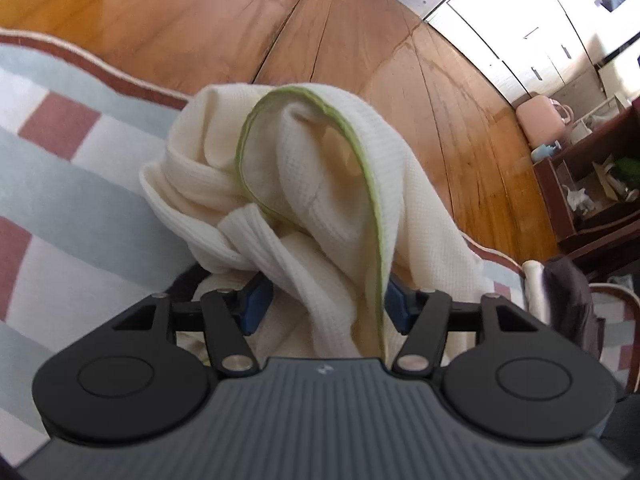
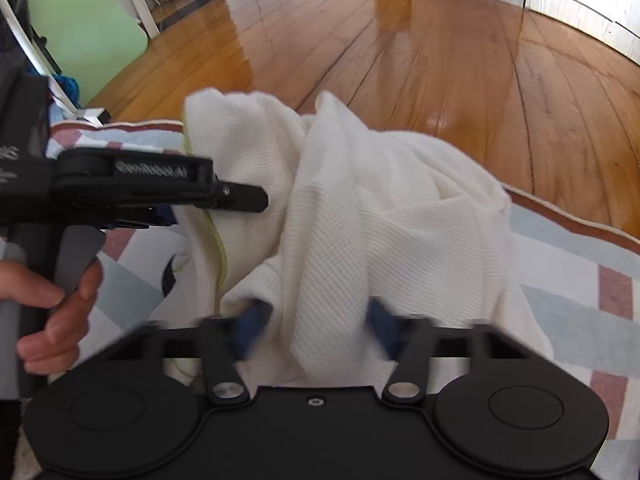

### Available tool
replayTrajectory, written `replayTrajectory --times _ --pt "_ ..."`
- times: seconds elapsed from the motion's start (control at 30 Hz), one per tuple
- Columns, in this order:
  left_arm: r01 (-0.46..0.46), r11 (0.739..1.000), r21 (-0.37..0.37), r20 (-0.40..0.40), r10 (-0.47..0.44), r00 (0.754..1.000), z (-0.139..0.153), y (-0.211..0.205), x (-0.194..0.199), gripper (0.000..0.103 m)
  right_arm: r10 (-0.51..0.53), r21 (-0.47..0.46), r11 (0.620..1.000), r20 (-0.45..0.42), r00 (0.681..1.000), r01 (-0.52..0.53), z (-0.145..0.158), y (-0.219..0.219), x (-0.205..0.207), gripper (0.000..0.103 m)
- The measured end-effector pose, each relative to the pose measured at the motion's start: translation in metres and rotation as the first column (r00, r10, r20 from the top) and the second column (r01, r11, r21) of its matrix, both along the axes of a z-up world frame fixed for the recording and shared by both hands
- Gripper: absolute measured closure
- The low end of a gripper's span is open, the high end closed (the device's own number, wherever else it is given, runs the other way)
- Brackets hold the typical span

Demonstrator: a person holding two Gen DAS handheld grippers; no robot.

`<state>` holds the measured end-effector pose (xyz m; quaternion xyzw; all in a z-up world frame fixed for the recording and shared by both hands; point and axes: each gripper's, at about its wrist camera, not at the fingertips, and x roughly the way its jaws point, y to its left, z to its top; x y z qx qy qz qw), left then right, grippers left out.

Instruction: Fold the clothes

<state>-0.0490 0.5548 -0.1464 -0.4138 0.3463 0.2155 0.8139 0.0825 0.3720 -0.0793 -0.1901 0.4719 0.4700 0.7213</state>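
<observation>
A cream waffle-knit garment (image 1: 320, 184) with a green hem lies bunched on a striped rug (image 1: 60, 184). My left gripper (image 1: 328, 308) stands open with a thick twist of the garment lying between its blue pads (image 1: 256, 304). In the right wrist view the same garment (image 2: 380, 208) is heaped in front of my right gripper (image 2: 316, 328). A raised fold of it runs between that gripper's blurred blue pads (image 2: 252, 326), which stand apart. The left gripper (image 2: 240, 202) reaches in from the left over the garment, held by a hand (image 2: 52, 300).
The rug (image 2: 580, 280) has pale blue, white and pink stripes with a dark red border. Shiny wooden floor (image 2: 400, 40) lies beyond it. A dark garment (image 1: 572, 300) sits at the rug's right edge, near a dark wooden shelf (image 1: 592, 184) with clutter.
</observation>
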Motion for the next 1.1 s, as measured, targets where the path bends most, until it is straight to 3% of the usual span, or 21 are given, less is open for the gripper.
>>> replayTrajectory --times 0.03,0.07,0.1,0.17,0.23,0.27,0.33,0.37,0.43,0.5,0.53,0.63,0.7,0.77,0.8,0.83,0.9,0.93,1.0,1.1 --pt "-0.002 1.0 0.012 -0.005 0.002 1.0 0.0 0.002 -0.002 0.054 -0.02 -0.006 1.0 0.0 1.0 0.02 -0.004 0.001 0.002 0.087" --pt "-0.005 1.0 0.024 -0.01 0.005 1.0 0.0 0.004 -0.003 0.085 -0.043 -0.004 0.999 0.001 0.999 0.043 -0.007 0.001 0.004 0.089" --pt "-0.007 0.999 0.036 -0.014 0.007 1.0 0.0 0.006 -0.005 0.092 -0.071 0.011 0.997 0.0 0.997 0.071 -0.008 -0.003 0.007 0.093" --pt "-0.057 0.988 0.143 0.007 0.056 0.998 0.015 0.004 -0.011 0.094 -0.129 0.034 0.991 0.063 0.99 0.127 -0.001 -0.009 0.01 0.095" --pt "-0.15 0.954 0.261 0.071 0.136 0.988 0.035 0.001 -0.024 0.094 -0.19 0.058 0.981 0.155 0.97 0.183 0.01 -0.014 0.012 0.096" --pt "-0.196 0.942 0.273 0.113 0.171 0.979 0.04 0.003 -0.031 0.094 -0.208 0.067 0.978 0.229 0.951 0.197 0.016 -0.015 0.011 0.096" --pt "-0.283 0.926 0.249 0.202 0.237 0.95 0.047 0.011 -0.046 0.094 -0.187 0.074 0.982 0.466 0.865 0.172 0.032 -0.008 0.005 0.096" --pt "-0.312 0.915 0.255 0.22 0.259 0.941 0.049 0.012 -0.05 0.094 -0.172 0.09 0.985 0.538 0.825 0.147 0.041 -0.003 0.004 0.097" --pt "-0.325 0.901 0.288 0.24 0.26 0.935 0.052 0.008 -0.054 0.094 -0.188 0.122 0.982 0.615 0.766 0.144 0.058 0.008 0.007 0.097" --pt "-0.3 0.9 0.318 0.261 0.221 0.94 0.055 0.002 -0.05 0.094 -0.245 0.17 0.969 0.637 0.731 0.178 0.071 0.02 0.017 0.095" --pt "-0.281 0.902 0.329 0.259 0.2 0.945 0.056 0.0 -0.046 0.093 -0.278 0.186 0.961 0.626 0.728 0.206 0.074 0.025 0.024 0.089" --pt "-0.24 0.937 0.255 0.228 0.183 0.956 0.043 0.009 -0.038 0.088 -0.397 0.166 0.917 0.467 0.79 0.363 0.059 0.032 0.064 0.084" --pt "-0.229 0.96 0.159 0.201 0.196 0.96 0.032 0.022 -0.035 0.081 -0.487 0.144 0.873 0.279 0.828 0.465 0.044 0.018 0.079 0.079" --pt "-0.232 0.972 0.028 0.2 0.222 0.954 0.016 0.036 -0.04 0.075 -0.541 0.189 0.832 0.064 0.838 0.522 0.032 -0.012 0.078 0.075" --pt "-0.235 0.969 -0.072 0.218 0.245 0.945 0.004 0.044 -0.043 0.062 -0.549 0.247 0.804 -0.043 0.834 0.542 0.028 -0.031 0.072 0.068" --pt "-0.233 0.957 -0.171 0.233 0.269 0.934 -0.007 0.052 -0.046 0.056 -0.539 0.292 0.779 -0.142 0.83 0.555 0.023 -0.048 0.066 0.053" --pt "-0.244 0.899 -0.364 0.26 0.349 0.9 -0.032 0.061 -0.054 0.056 -0.47 0.334 0.764 -0.3 0.83 0.552 0.011 -0.071 0.056 0.048" --pt "-0.249 0.888 -0.387 0.26 0.364 0.895 -0.037 0.062 -0.056 0.056 -0.44 0.319 0.776 -0.345 0.829 0.545 0.006 -0.077 0.053 0.048" --pt "-0.243 0.909 -0.338 0.25 0.336 0.908 -0.031 0.058 -0.053 0.056 -0.389 0.274 0.812 -0.404 0.828 0.515 -0.003 -0.081 0.049 0.045" --pt "-0.226 0.942 -0.248 0.23 0.284 0.931 -0.019 0.05 -0.046 0.056 -0.31 0.166 0.905 -0.369 0.876 0.391 -0.012 -0.06 0.046 0.041"
